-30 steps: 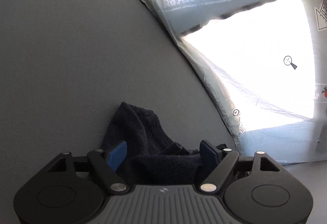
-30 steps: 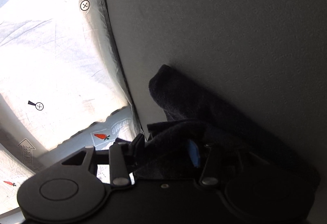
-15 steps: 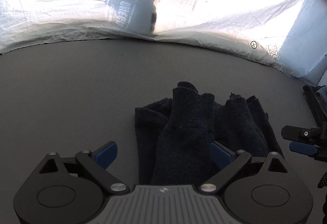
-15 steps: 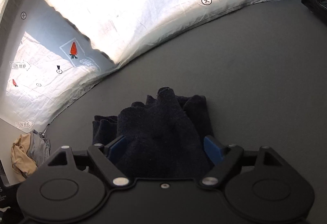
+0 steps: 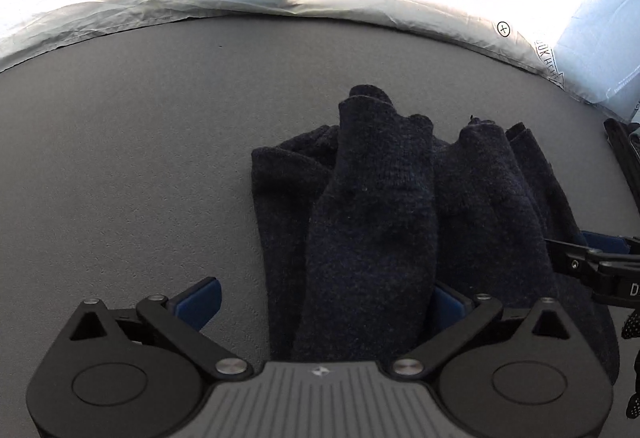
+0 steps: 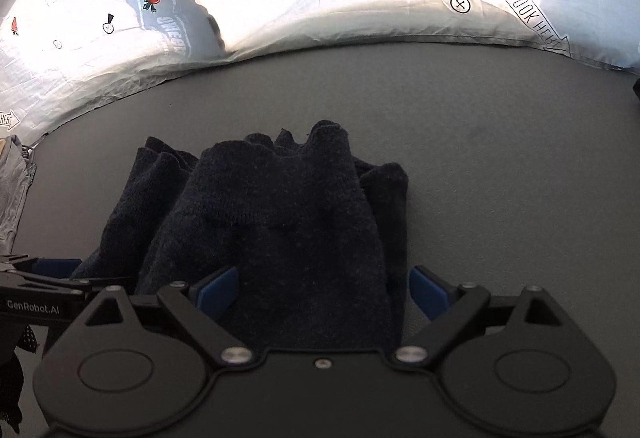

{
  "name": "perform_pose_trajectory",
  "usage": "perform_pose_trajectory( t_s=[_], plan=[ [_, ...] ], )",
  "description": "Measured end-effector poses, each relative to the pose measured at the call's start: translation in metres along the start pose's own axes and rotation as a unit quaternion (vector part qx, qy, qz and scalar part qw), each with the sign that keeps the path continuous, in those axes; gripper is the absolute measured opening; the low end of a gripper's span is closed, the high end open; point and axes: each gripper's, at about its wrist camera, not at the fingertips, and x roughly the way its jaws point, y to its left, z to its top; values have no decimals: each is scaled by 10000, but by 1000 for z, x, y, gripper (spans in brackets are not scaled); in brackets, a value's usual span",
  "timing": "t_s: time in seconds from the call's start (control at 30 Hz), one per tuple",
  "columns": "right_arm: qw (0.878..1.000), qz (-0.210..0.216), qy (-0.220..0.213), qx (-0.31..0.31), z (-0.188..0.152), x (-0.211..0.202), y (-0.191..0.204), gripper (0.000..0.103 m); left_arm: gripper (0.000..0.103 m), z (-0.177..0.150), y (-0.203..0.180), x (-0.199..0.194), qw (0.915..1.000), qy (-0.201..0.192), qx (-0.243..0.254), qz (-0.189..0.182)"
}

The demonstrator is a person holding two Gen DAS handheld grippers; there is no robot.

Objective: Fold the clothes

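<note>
Both views have swung level; your left gripper and right gripper are opening, releasing the dark garment; next, regrasp its 12 o'clock edge.

The left gripper had a ribbed grey housing with a small emblem, black linkage arms, silver pivot screws and blue pads. The right gripper was all black, with the same silver screws and blue pads. White "GenRobot.AI" lettering marked one side. A black, white-dotted glove showed at the edge.
</note>
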Motion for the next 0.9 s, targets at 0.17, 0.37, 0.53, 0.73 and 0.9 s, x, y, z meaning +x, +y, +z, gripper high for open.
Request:
perform_pose_trajectory(
  t_s=[0.17, 0.37, 0.53, 0.73, 0.9],
  plan=[
    [10000, 37, 20, -18, 6, 9, -5, 99, 103, 6, 12, 8, 9995, 49, -115, -274],
    [9999, 137, 25, 20, 10, 23, -15, 102, 103, 8, 13, 10, 9961, -381, 595, -532],
    [9996, 270, 72, 54, 14, 36, -24, 103, 103, 22, 20, 22, 9941, -290, 551, -890],
    [9986, 520, 78, 46, 21, 48, -32, 103, 103, 31, 16, 31, 9914, -506, 696, -984],
    [9977, 680, 2, 9, 25, 52, -35, 103, 102, 36, 21, 34, 9902, -535, 357, -1239]
  ],
)
